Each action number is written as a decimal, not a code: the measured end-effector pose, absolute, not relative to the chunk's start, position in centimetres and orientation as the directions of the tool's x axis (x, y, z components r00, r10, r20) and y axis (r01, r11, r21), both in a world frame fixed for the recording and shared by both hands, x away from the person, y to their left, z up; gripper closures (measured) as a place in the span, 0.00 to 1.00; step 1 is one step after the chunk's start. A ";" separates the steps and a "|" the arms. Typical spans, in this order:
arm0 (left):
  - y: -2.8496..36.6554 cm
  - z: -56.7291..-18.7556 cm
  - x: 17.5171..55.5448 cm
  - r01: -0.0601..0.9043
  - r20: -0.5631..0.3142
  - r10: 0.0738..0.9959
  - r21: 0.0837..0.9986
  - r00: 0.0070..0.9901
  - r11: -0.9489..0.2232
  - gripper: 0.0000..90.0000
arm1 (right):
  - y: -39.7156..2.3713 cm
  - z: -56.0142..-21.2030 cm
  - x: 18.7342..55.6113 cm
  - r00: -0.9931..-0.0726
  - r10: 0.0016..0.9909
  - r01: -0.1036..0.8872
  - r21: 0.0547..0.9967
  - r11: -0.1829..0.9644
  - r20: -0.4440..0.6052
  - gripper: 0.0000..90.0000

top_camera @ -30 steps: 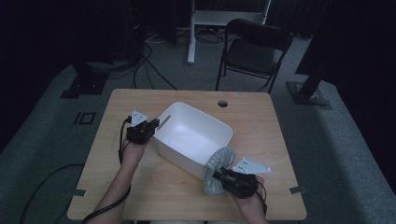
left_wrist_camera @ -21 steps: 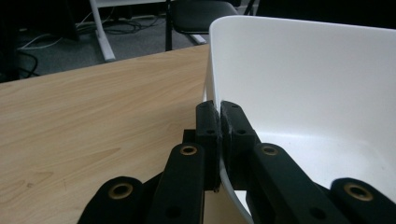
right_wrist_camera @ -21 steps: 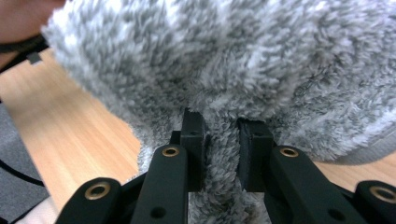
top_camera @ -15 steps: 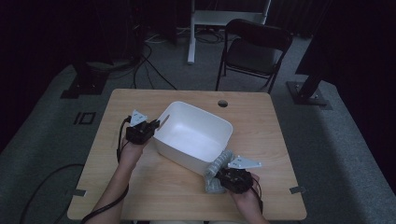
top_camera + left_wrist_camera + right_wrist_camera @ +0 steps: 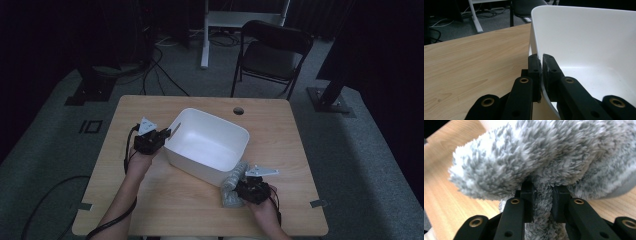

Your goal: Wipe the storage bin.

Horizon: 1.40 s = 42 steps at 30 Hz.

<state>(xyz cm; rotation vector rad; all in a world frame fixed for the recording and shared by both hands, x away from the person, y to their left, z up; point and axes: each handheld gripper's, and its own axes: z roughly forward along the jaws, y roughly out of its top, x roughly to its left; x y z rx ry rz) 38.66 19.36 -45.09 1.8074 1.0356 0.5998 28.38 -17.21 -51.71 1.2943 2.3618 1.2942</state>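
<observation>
- Centrally on the wooden table (image 5: pixel 190 200) sits a white tub (image 5: pixel 207 145), turned at an angle to the table edges, its inside bare.
- Left claw (image 5: pixel 167 132) is at the tub's left rim, clamped on the rim (image 5: pixel 534 47): in the left gripper view 1 jaw lies outside the wall and 1 inside, with the thin white edge pinched between them.
- The person's left hand (image 5: pixel 142 157) holds that claw from behind, forearm coming up from the table's near edge, and a black cable trails down beside it.
- Right claw (image 5: pixel 235 192) is near the table's front right, just in front of the tub's near corner, closed on a grey fluffy slipper (image 5: pixel 232 187).
- In the right gripper view, the 2 jaws squeeze a fold of the slipper's grey-white pile (image 5: pixel 544 190), and the rest of the slipper bulges above them.
- From above, the slipper's far end touches or nearly touches the tub's outer wall; I cannot tell which.
- Behind the table stands a black folding chair (image 5: pixel 272 55) on grey carpet, with cables on the floor to the left.
</observation>
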 end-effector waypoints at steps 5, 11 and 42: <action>19.4 -45.1 38.7 0.395 -0.037 0.853 0.896 0.520 -0.202 0.95 | -17.5 -53.1 29.4 -0.583 0.768 0.655 0.713 0.249 0.267 0.84; 19.4 -45.1 38.7 0.399 -0.043 0.856 0.896 0.516 -0.196 0.94 | -18.1 -52.9 29.8 -0.560 0.783 0.662 0.714 0.228 0.270 0.84; 19.2 -43.5 32.3 0.418 -0.050 0.769 0.861 0.637 -0.291 0.54 | -24.7 -47.1 29.9 -0.437 0.854 0.558 0.830 0.011 0.282 0.84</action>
